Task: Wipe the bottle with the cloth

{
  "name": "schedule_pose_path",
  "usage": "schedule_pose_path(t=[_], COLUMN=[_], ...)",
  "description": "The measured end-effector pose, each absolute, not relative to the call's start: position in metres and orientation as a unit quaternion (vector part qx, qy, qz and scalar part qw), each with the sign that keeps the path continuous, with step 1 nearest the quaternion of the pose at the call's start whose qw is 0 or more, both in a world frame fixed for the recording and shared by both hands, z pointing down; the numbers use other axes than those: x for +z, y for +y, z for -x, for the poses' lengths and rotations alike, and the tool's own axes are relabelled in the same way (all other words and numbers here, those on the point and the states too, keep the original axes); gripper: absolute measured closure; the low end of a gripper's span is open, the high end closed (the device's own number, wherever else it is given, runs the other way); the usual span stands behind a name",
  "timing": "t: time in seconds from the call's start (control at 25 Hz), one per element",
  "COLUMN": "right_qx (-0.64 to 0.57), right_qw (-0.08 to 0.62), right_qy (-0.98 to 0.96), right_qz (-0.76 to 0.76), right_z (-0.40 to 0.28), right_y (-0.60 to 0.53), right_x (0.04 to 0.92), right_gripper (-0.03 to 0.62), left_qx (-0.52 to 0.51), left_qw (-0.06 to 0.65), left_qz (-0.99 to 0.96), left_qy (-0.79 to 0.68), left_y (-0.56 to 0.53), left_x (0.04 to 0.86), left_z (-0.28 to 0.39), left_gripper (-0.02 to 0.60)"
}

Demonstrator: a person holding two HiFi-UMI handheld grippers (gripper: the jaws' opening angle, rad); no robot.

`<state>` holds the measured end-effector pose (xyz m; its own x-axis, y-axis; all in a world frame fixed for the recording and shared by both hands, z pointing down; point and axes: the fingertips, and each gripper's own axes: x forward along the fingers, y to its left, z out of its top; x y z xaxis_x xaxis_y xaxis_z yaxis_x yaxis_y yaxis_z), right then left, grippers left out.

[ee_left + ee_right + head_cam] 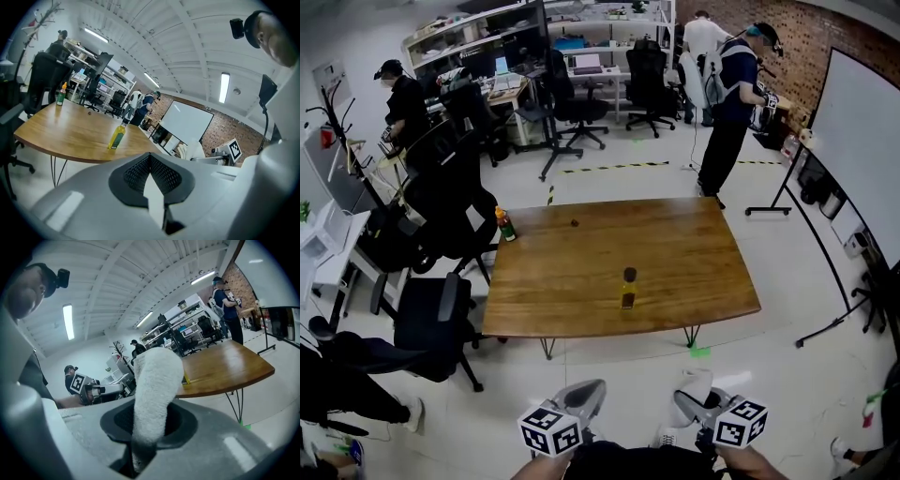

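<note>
The bottle (628, 289), yellow liquid under a dark cap, stands upright near the front edge of the wooden table (694, 272). The left gripper view shows the bottle (116, 136) well ahead, beyond the table edge. My left gripper (585, 396) is held low in front of the table, shut (150, 180) with nothing between its jaws. My right gripper (694, 401) is beside it, shut (150, 423) on a white cloth (153, 385) that sticks up from its jaws. The cloth (696, 382) hides most of the bottle (186, 379) in the right gripper view.
A green bottle with an orange cap (504, 225) stands at the table's far left corner, with a small dark object (574, 222) near the far edge. Black office chairs (431, 314) crowd the left side. A whiteboard (862, 141) stands to the right. People stand further back.
</note>
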<state>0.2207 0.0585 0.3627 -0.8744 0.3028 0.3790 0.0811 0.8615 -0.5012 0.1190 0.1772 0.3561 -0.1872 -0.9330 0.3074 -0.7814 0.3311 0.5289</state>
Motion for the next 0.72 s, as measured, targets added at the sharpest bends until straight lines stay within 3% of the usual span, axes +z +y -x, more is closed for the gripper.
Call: schedule_pose_path(t=[0.72], right_qx=[0.247], right_qw=[0.221], right_qy=[-0.937], right_qz=[0.110], right_z=[-0.2213], right_y=[0.0519], right_x=[0.3587], right_gripper=[0.525], left_qx=[-0.104], left_qw=[0.294], left_qz=[-0.560], left_qy=[-0.768], left_y=[0.1721], left_x=[0.3573], left_z=[-0.1218], left_gripper=[0.566])
